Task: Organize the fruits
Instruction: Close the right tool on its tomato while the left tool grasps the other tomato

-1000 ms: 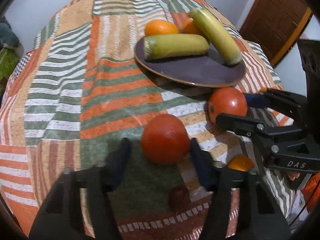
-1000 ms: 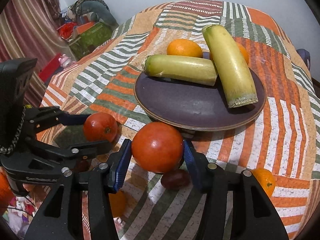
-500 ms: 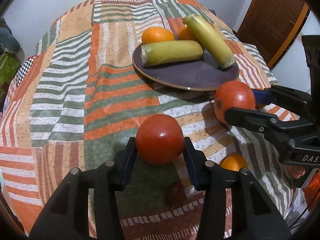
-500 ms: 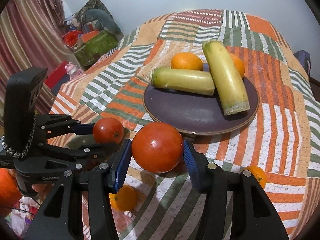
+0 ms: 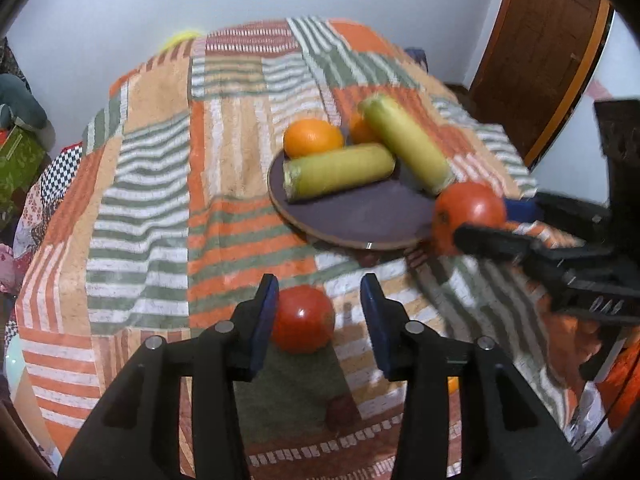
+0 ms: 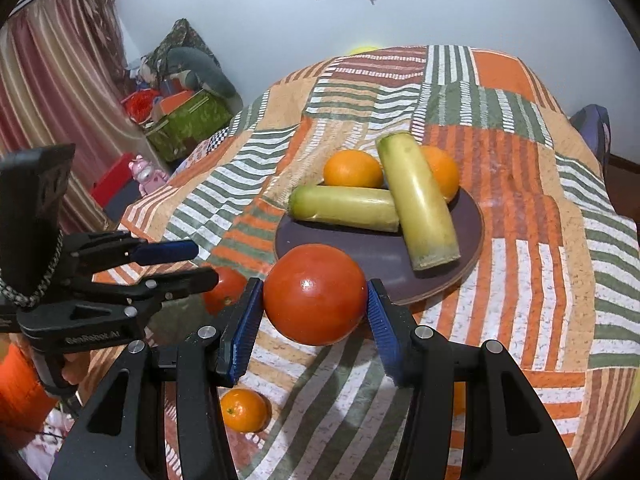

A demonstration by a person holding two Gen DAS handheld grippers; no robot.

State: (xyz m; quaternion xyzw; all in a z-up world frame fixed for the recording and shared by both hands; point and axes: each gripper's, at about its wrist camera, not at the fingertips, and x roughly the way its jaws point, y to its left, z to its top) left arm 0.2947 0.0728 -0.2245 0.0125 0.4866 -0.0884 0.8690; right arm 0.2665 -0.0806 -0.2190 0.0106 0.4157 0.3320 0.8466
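My right gripper point(image 6: 314, 300) is shut on a big red tomato point(image 6: 316, 294), held just above the cloth at the near rim of the dark plate point(image 6: 464, 248). Two yellow-green long fruits point(image 6: 416, 204) and two oranges point(image 6: 352, 168) lie on that plate. My left gripper point(image 5: 320, 312) is open. A second tomato point(image 5: 304, 318) lies on the cloth below it, beside the left pad and clear of the right pad. In the right wrist view this tomato point(image 6: 226, 288) shows past the left gripper's point(image 6: 204, 262) tips. The left wrist view shows the right gripper point(image 5: 488, 220) with its tomato point(image 5: 468, 210).
A small mandarin point(image 6: 243, 410) and a dark small fruit point(image 5: 340, 412) lie on the striped cloth point(image 6: 520, 280) near the front edge. Boxes and clutter point(image 6: 188, 120) stand on the floor at the left. A wooden door point(image 5: 540, 60) is at the right.
Both grippers have risen. The left tomato, pinched between the pads half a second ago, now lies loose on the cloth. The right gripper has lifted its tomato to the plate's rim.
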